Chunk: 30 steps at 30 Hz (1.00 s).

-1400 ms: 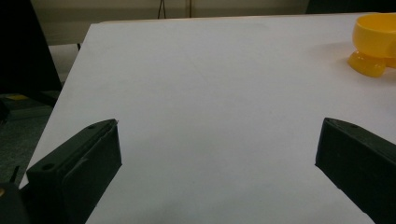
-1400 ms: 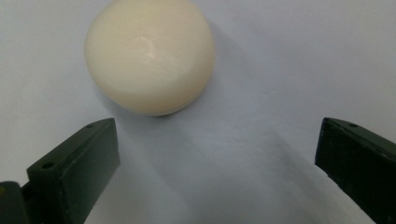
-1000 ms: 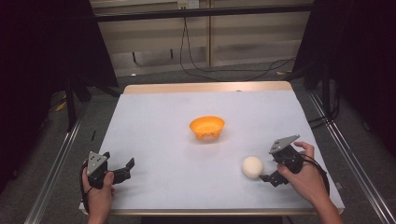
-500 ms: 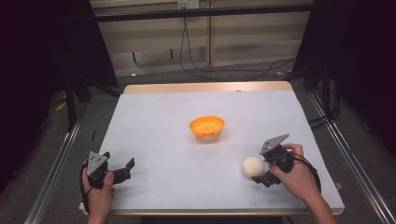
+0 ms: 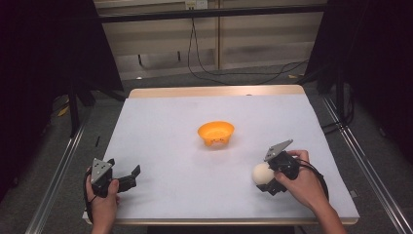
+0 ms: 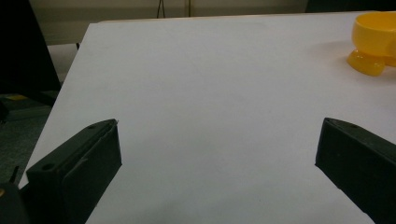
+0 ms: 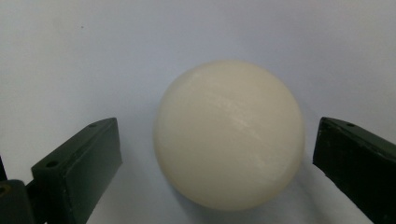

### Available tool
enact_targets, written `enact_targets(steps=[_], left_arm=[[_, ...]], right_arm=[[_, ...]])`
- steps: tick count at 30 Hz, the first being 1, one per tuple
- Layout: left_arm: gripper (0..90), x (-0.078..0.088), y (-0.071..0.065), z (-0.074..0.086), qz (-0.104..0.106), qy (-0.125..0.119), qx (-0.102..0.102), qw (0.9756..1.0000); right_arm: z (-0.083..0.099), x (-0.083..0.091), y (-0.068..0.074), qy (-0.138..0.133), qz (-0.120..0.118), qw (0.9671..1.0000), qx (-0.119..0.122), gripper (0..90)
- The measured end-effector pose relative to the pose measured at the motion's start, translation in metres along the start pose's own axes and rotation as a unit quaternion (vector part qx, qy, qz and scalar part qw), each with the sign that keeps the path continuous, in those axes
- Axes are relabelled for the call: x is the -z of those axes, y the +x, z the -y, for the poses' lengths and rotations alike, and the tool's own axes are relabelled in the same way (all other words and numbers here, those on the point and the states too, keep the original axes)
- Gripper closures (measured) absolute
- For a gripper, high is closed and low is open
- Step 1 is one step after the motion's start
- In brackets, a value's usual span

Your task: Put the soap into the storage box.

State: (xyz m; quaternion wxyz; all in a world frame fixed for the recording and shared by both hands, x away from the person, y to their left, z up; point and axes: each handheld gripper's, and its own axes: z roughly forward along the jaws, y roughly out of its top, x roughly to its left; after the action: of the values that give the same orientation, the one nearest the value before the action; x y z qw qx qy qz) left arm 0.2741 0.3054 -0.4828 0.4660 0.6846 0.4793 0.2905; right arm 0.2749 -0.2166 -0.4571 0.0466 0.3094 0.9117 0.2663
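Seen from above, the cream ball (image 5: 261, 173) hides the right gripper (image 5: 265, 179) tips, so contact cannot be judged. In the left gripper view, the orange bowl (image 6: 376, 42) is cut by the right edge. Both forearms run off the bottom edge.

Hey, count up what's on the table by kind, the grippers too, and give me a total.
Ball, cream-white: 1, the ball, between the open jaws of the right hand-held gripper
Bowl, orange: 1, the bowl, mid-table
Hand-held gripper: 2, the right one and the left hand-held gripper, open over bare table
Total: 4
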Motion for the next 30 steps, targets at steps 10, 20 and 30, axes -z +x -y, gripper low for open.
enact_targets(steps=[10, 20, 30], left_arm=[[0.0, -0.0001, 0.0003, -0.0001, 0.002, 0.001, 0.000, 1.0000], [0.0, -0.0003, -0.0003, 0.0000, 0.001, 0.000, 0.000, 1.0000], [0.0, -0.0006, -0.0009, -0.0002, 0.000, 0.004, 0.000, 1.0000]], right_arm=[[-0.0034, -0.0025, 0.0006, 0.006, 0.002, 0.9999, -0.013, 14.1], [-0.0013, -0.0056, -0.0003, 0.017, 0.019, 0.9994, -0.022, 22.6], [-0.0003, -0.0066, -0.0007, 0.013, 0.019, 0.9994, -0.025, 23.2]])
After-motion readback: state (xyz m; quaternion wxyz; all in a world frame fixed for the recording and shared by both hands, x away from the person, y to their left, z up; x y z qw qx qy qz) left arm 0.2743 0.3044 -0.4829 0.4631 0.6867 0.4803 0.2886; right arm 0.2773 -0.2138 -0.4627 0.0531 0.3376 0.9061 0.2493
